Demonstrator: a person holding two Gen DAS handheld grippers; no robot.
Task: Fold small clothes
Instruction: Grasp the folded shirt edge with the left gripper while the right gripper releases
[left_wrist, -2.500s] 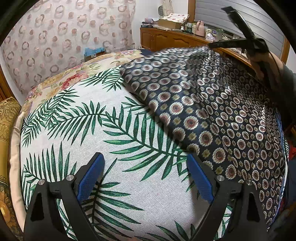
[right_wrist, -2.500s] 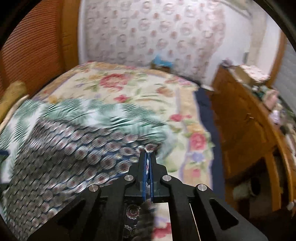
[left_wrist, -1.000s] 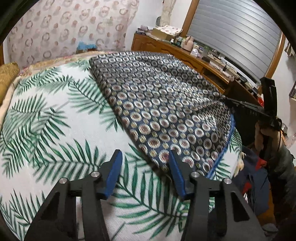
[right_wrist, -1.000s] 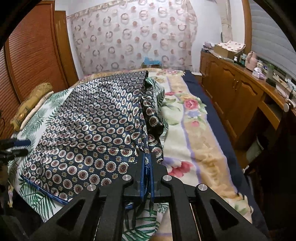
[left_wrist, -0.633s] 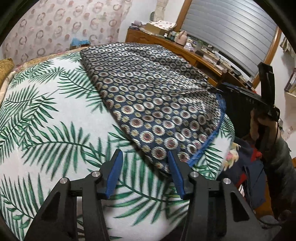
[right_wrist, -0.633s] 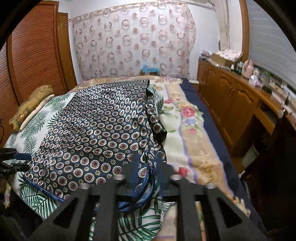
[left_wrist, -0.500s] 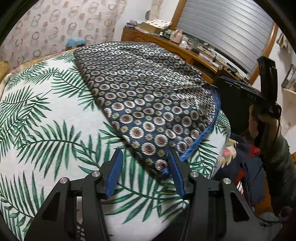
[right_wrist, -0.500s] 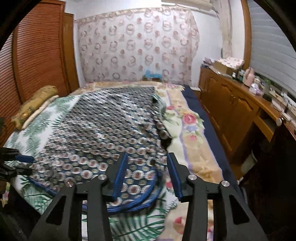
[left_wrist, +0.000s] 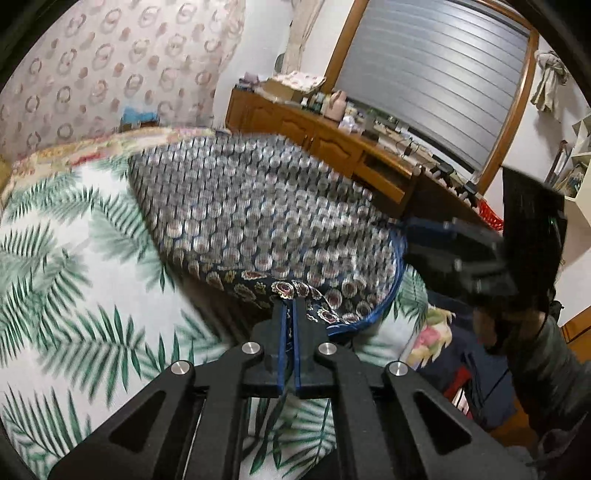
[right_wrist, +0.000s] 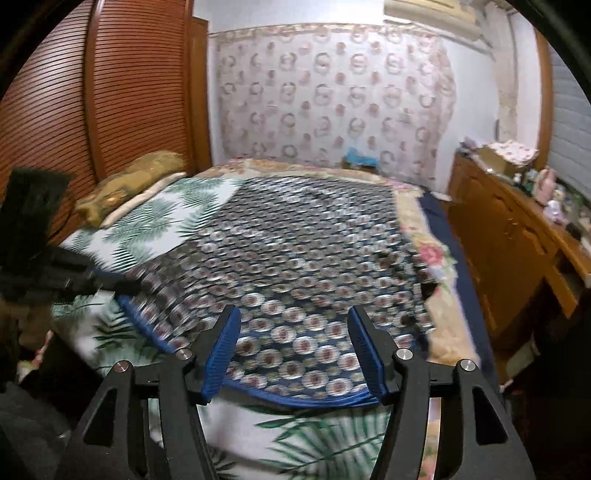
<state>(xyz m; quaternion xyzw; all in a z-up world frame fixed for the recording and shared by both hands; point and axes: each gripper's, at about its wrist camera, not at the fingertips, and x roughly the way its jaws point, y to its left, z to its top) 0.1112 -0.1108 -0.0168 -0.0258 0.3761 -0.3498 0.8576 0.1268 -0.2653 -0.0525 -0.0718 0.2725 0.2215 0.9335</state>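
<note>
Navy patterned garment (left_wrist: 258, 221) lies spread on the palm-print bedspread (left_wrist: 74, 280); left gripper (left_wrist: 290, 314) pinches its near corner, while right gripper (right_wrist: 293, 347), just opened, hovers released above its blue hem.

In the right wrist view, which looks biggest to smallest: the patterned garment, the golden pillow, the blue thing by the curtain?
1. Garment, covering much of the bed.
2. Pillow.
3. Blue thing, though it lies farthest from the camera, so its true size is unsure.

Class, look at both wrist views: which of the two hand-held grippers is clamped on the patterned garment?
The left hand-held gripper: shut on the patterned garment at its hem. The right hand-held gripper stands open, gripping nothing.
</note>
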